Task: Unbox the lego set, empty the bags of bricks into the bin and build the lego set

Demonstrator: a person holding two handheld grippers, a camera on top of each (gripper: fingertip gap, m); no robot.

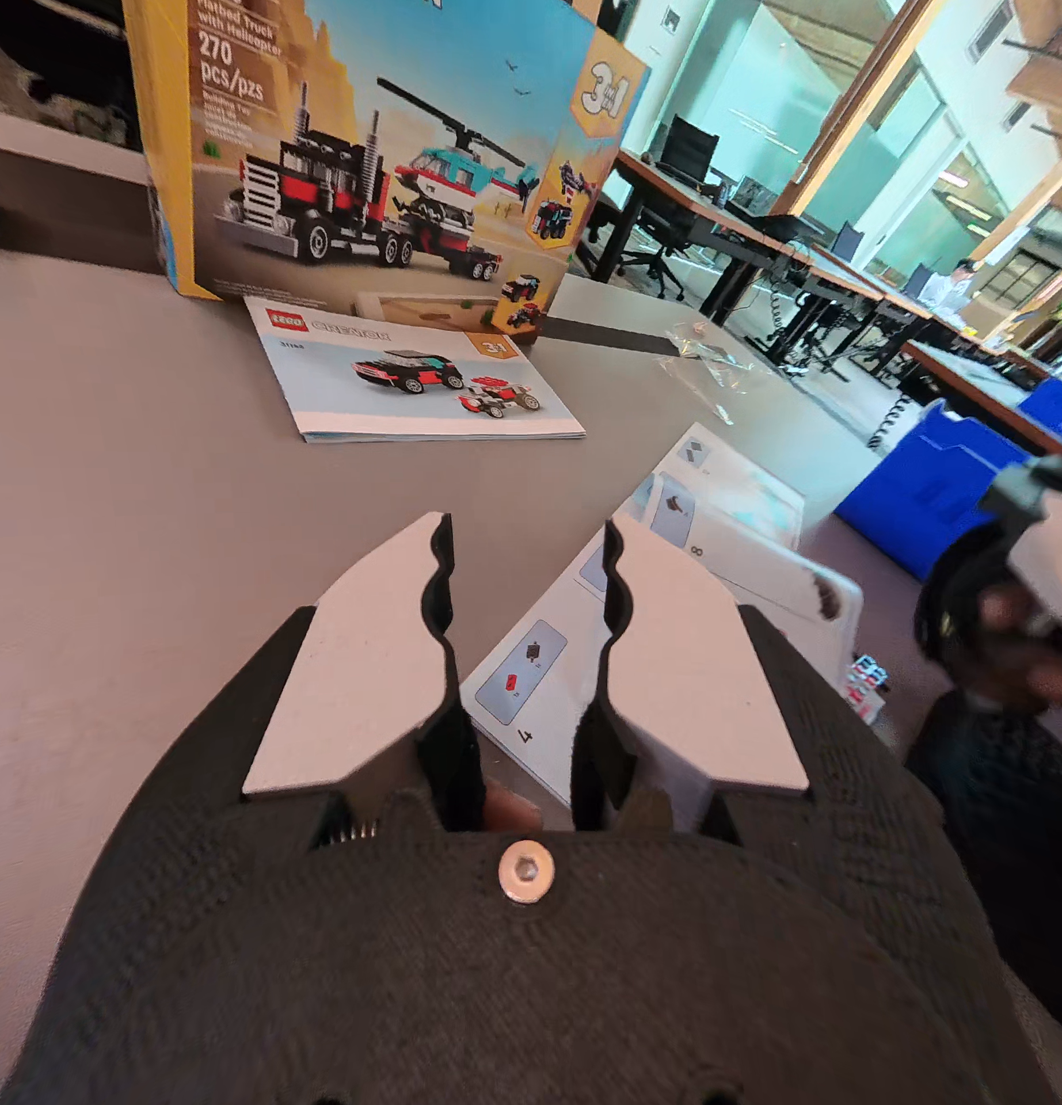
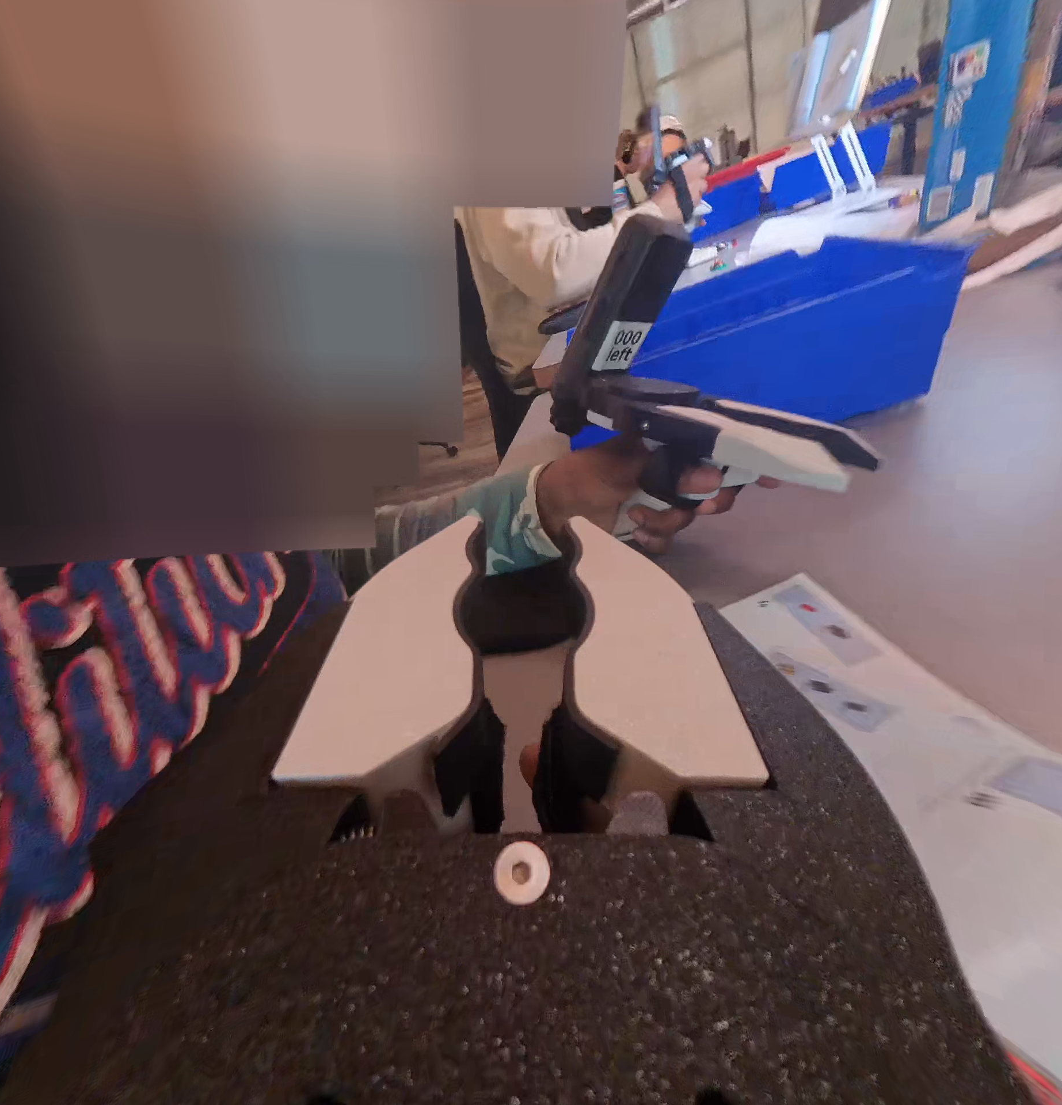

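The lego box (image 1: pixel 367 149) stands upright at the back of the grey table (image 1: pixel 127 478). A closed instruction booklet (image 1: pixel 420 377) lies in front of it. An open instruction booklet (image 1: pixel 528 675) lies under my left gripper (image 1: pixel 525 526), which is open and empty a little above the page. In the right wrist view, my right gripper (image 2: pixel 523 529) is open and empty; it is raised and points at the person's sleeve. The left gripper (image 2: pixel 851 472) shows there too, held over the table near the open booklet (image 2: pixel 875 717). Small bricks (image 1: pixel 869 681) show blurred at the right.
An empty clear plastic bag (image 1: pixel 702 365) lies right of the box. A blue bin (image 1: pixel 923 502) stands at the right and shows in the right wrist view (image 2: pixel 815 335). A white container (image 1: pixel 815 598) sits beside the open booklet. Another person (image 2: pixel 552 251) works at the far table.
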